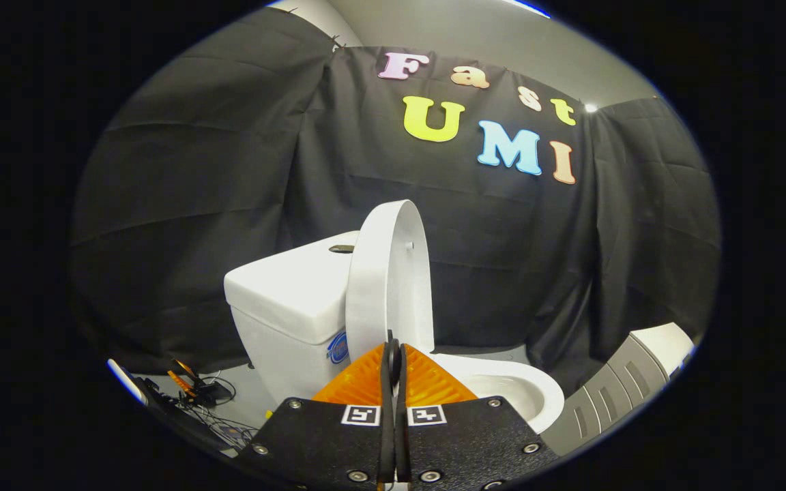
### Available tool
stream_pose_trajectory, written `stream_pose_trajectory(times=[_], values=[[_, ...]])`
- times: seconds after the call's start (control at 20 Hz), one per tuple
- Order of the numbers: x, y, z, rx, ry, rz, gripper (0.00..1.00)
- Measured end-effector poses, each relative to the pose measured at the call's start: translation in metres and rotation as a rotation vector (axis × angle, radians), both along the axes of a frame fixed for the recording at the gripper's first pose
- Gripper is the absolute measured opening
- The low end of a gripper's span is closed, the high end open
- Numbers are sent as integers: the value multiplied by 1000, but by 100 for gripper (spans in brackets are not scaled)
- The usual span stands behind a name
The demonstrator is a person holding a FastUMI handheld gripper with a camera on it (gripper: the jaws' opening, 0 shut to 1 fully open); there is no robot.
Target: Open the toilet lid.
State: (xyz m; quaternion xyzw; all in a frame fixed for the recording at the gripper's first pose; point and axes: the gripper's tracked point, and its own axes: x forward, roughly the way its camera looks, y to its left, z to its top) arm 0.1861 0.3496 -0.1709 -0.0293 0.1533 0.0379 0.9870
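From the gripper view, the jaws (394, 354) are pressed together with nothing between them. Just beyond their tips the toilet lid (387, 276) stands raised, nearly upright against the tank (284, 293), with the open bowl (519, 392) below it to the right.

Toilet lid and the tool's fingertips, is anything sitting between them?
Nothing lies between them in the gripper view: the tool, its fingers closed together, ends right at the lower edge of the raised toilet lid, which stands upright against the tank.
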Motion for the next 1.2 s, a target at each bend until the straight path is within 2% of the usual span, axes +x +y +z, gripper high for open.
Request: stream_pose_trajectory(times=[0.15, 0.3, 0.35, 0.6, 0.85, 1.05, 1.2], values=[[0, 5, 1, 8, 12, 27, 4], [-10, 7, 11, 66, 8, 61, 18], [-15, 5, 20, 78, -13, 57, 20], [-30, -2, 45, 132, -73, 102, 94], [-40, -33, 91, 194, -173, 152, 95], [-51, -79, 124, 160, -263, 192, 95], [-55, -126, 142, 108, -308, 186, 95]])
